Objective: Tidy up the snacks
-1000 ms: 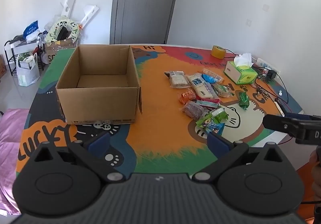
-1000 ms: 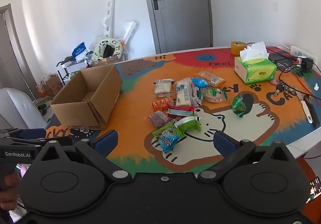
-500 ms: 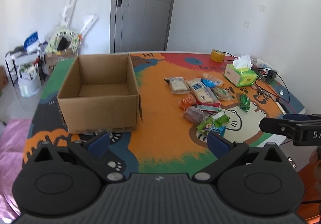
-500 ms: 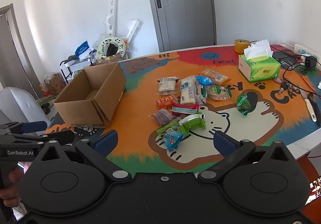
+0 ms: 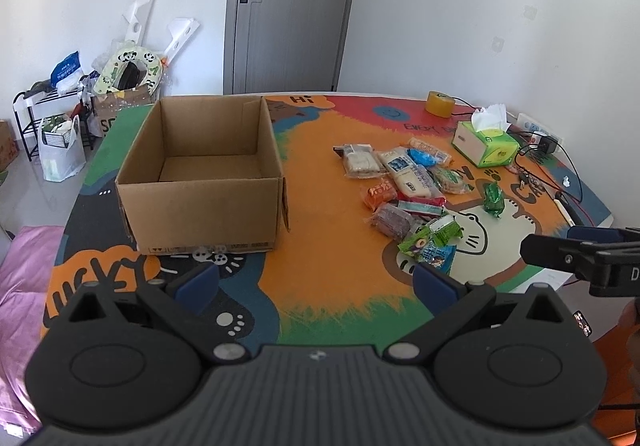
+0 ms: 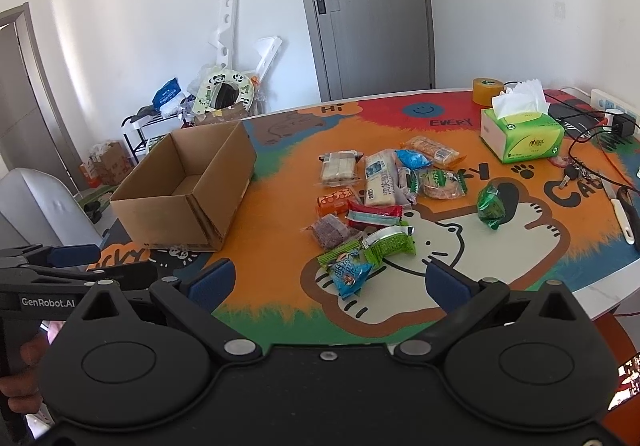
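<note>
An open, empty cardboard box (image 5: 204,174) (image 6: 188,186) stands on the left of the colourful table mat. Several snack packets (image 5: 404,182) (image 6: 380,190) lie in a loose pile to its right, with a blue packet (image 6: 350,275) nearest me and a green wrapped one (image 6: 491,206) apart on the right. My left gripper (image 5: 316,280) hovers open over the near table edge, holding nothing. My right gripper (image 6: 328,280) is open too, just short of the blue packet. Each gripper shows at the edge of the other's view.
A green tissue box (image 6: 522,134), a roll of tape (image 6: 488,91), cables, keys and a power strip (image 6: 612,106) occupy the table's right side. Clutter, bags and a rack (image 5: 60,114) stand on the floor beyond the left edge. A grey door (image 5: 292,6) is behind.
Both grippers have pulled slightly back and up, so the table sits a little lower and farther in each view. Nothing on the table has moved.
</note>
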{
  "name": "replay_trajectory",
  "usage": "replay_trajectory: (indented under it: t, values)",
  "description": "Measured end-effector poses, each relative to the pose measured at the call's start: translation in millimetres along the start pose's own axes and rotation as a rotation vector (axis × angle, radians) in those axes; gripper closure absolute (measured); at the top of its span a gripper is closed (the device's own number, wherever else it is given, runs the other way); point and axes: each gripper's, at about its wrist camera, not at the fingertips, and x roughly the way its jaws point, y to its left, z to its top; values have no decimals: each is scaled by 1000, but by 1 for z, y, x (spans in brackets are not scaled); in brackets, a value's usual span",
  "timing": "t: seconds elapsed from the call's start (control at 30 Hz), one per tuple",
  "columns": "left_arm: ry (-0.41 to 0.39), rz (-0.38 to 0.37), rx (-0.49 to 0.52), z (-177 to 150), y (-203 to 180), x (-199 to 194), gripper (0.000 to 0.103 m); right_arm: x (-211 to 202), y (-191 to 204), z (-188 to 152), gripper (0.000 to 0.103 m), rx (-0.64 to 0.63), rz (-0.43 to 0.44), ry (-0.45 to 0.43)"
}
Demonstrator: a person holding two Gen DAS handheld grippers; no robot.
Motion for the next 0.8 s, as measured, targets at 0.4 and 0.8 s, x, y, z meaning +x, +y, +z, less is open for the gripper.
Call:
replay_trajectory:
  t: [0.4,0.8]
  values:
    - [-3,0,5,0,-1,-1,0,1,2,-1,0,-8,0,3]
    - [-6,9,-5,2,-1,-3,0,2,4,-2,0,-16,-1,3]
